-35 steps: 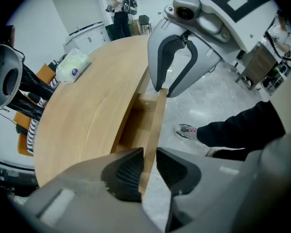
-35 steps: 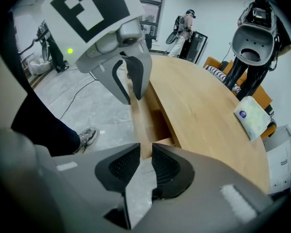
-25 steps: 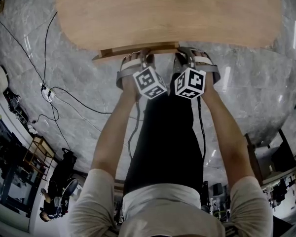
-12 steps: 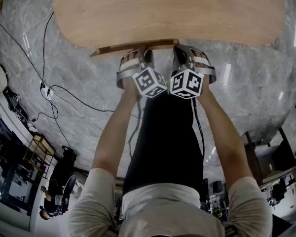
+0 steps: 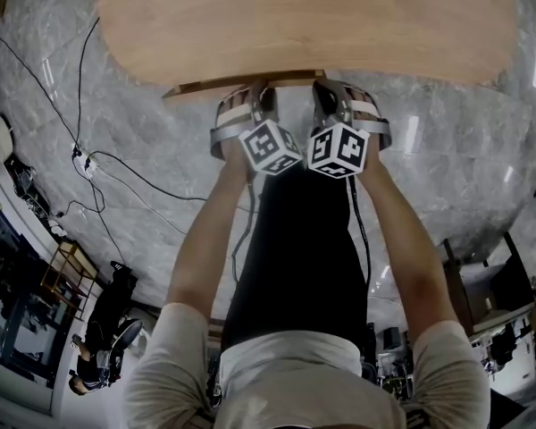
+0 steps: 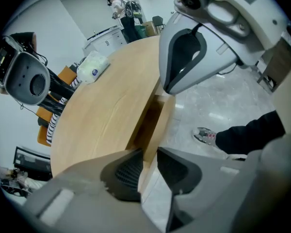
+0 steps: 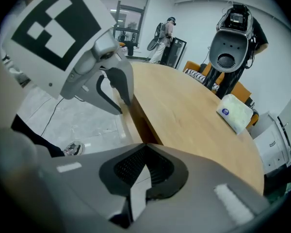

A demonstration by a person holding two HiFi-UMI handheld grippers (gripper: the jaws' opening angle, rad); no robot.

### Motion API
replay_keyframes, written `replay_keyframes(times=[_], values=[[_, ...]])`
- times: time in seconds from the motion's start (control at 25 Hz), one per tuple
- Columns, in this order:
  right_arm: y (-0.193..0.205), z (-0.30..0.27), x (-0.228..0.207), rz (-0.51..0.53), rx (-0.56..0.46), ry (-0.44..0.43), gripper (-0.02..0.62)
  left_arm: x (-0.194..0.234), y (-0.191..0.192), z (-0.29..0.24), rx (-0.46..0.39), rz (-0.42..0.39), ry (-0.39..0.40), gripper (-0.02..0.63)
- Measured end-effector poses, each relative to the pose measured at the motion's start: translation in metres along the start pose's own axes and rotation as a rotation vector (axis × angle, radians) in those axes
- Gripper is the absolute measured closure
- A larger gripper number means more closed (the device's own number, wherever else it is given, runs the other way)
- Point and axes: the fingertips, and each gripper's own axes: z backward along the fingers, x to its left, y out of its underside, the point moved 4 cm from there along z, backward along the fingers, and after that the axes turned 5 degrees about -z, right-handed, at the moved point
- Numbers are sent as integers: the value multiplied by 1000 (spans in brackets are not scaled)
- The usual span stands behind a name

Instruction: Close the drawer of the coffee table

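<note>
The wooden coffee table (image 5: 304, 16) fills the top of the head view. Its drawer front (image 5: 241, 85) sticks out a little from the near edge. Both grippers are at that board, side by side. My left gripper (image 5: 250, 96) is open and its jaws have just been opening. In the left gripper view the drawer front (image 6: 157, 120) runs between them (image 6: 149, 166). My right gripper (image 5: 330, 96) is shut, pads together (image 7: 144, 171) on nothing, with its tip at the drawer front (image 7: 131, 123).
A white tissue pack (image 7: 236, 111) lies on the tabletop's far side. A grey machine on a stand (image 7: 230, 38) and orange chairs stand beyond the table. Cables and a power strip (image 5: 80, 161) lie on the marble floor at left. My shoe (image 6: 206, 136) is beneath the grippers.
The drawer front has slid in toward the table and sticks out less. Both grippers followed it, and the right marker cube has moved closer to the left one.
</note>
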Motion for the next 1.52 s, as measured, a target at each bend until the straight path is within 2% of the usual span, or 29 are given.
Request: replay_keyframes(times=[0.08,0.12,0.16,0.24,0.32,0.4,0.52,0.84,1.12,1.52], values=[[1,1,0,-11,-3,0,588,8,0,2,-6,18,-31,491],[1,1,1,-13,-5,-2,588,16,0,5,-13,30,-75,504],[1,1,2,-14,-7,-3,588,29,-1,10,-24,45,-141,586],[0,0,4,-18,-13,-8,588,63,-3,17,-39,82,-252,589],[-1,-1,6,-23,-16,-12,588,95,-6,18,-46,97,-282,589],[-3,0,9,-31,-16,-18,588,115,-8,23,-58,74,-295,589],[-8,-1,15,-33,-21,-30,588,120,-3,30,-66,59,-290,589],[-5,-3,20,-31,-12,-46,588,58,7,27,-64,27,-197,589],[-7,-3,19,-64,-12,-48,588,34,6,33,-80,142,-147,589],[-11,-2,32,-50,-19,-63,588,25,23,33,-56,174,-137,589]])
